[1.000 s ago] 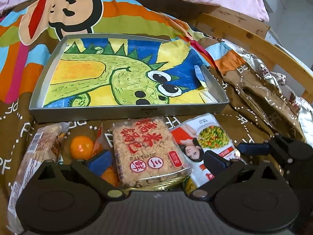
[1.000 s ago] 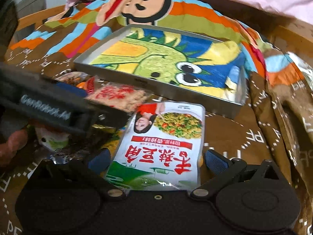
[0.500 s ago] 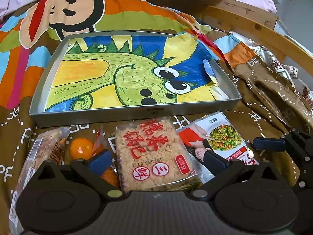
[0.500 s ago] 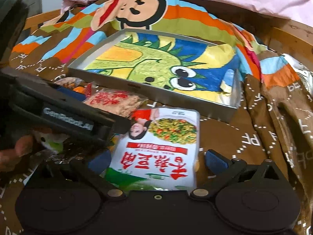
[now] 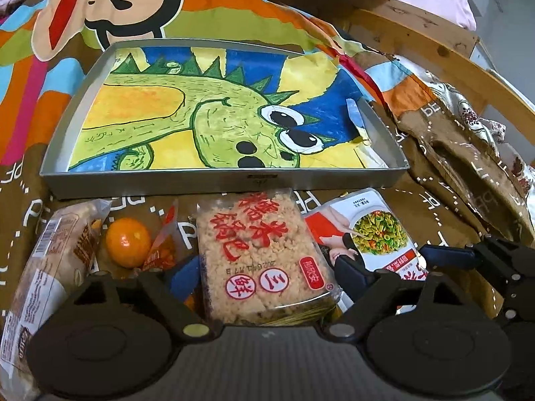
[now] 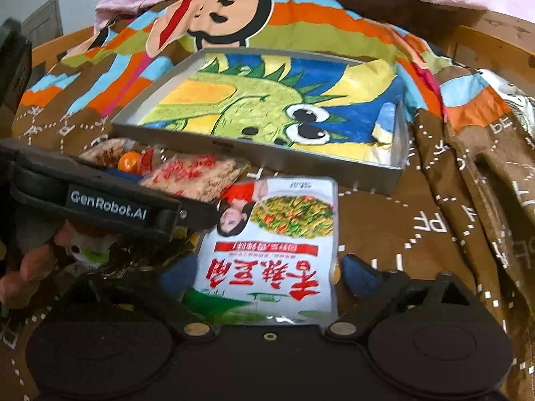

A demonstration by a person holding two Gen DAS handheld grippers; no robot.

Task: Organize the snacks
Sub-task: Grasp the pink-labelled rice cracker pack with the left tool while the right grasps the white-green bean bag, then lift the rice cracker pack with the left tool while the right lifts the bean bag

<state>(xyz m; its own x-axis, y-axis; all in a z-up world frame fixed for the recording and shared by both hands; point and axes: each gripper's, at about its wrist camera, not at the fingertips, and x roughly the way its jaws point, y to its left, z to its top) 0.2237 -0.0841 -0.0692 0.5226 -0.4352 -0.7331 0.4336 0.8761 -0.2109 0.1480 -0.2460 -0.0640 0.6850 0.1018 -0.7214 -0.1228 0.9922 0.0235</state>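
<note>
Inventory, snack sort, as I run the rig remotely:

1. Rice-crisp block [image 5: 264,254], clear wrap, red print, lies on the bedspread [image 5: 434,207] just in front of the tray [image 5: 227,183]. Left tongs [image 5: 267,275] straddle it, jaws closing; pads look near its sides, firm contact not clear. Date stamp "2026.." partly legible; red Chinese chars, two red circle seals.
2. Bean-snack pouch [image 6: 277,244], white w/ veg photo and red chars, lies flat beside item 1. Right tongs [image 6: 267,272] straddle its lower end, jaws closing, no squeeze seen yet.
3. Orange [image 5: 128,247], wrapped bread pkg [image 5: 50,267], small red sachet [image 5: 164,244]: left of item 1, untouched.
4. Tray: dinosaur drawing inside, no snacks in it.

Handling note, my view: close gently; block crumbles, pouch is thin and may buckle. Lift level, clear the tray wall, set down side by side.

Other writing: "GenRobot.AI" on left tongs, seen from right wrist view; "PF" print on bedspread.
</note>
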